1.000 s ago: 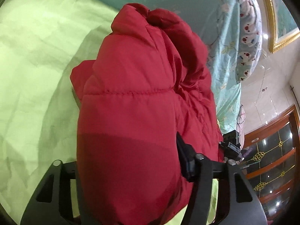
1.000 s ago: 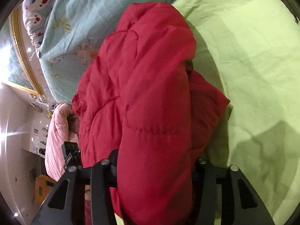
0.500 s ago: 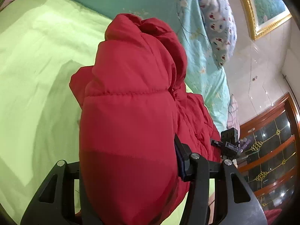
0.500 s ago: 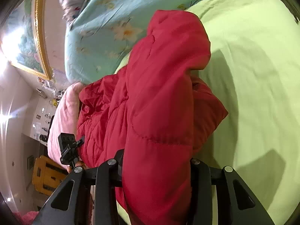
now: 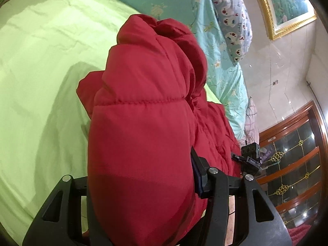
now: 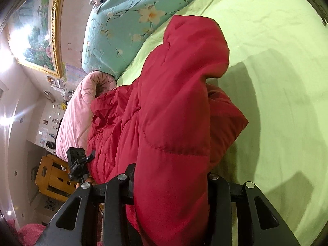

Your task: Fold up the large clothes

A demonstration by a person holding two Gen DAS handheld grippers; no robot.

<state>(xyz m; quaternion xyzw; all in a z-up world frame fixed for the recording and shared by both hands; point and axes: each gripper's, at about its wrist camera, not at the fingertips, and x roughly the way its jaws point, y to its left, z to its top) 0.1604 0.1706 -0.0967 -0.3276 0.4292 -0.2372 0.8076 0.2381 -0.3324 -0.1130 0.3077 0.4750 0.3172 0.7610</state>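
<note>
Honestly my worry is the puffy red jacket [image 5: 141,135] squirting out, since both the left claw [image 5: 141,186] and right claw [image 6: 170,182] are clamped on thick slippery padding, with its long axis running straight ahead of each claw, over the bed [image 5: 41,61].

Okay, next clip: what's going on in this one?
A person is folding a red puffer jacket over a green bedsheet. Both handheld tools have hold of it: the left gripper and the right gripper are each clamped on a thick padded fold, with the rest of the jacket bunched between them. A floral quilt lies behind.
</note>
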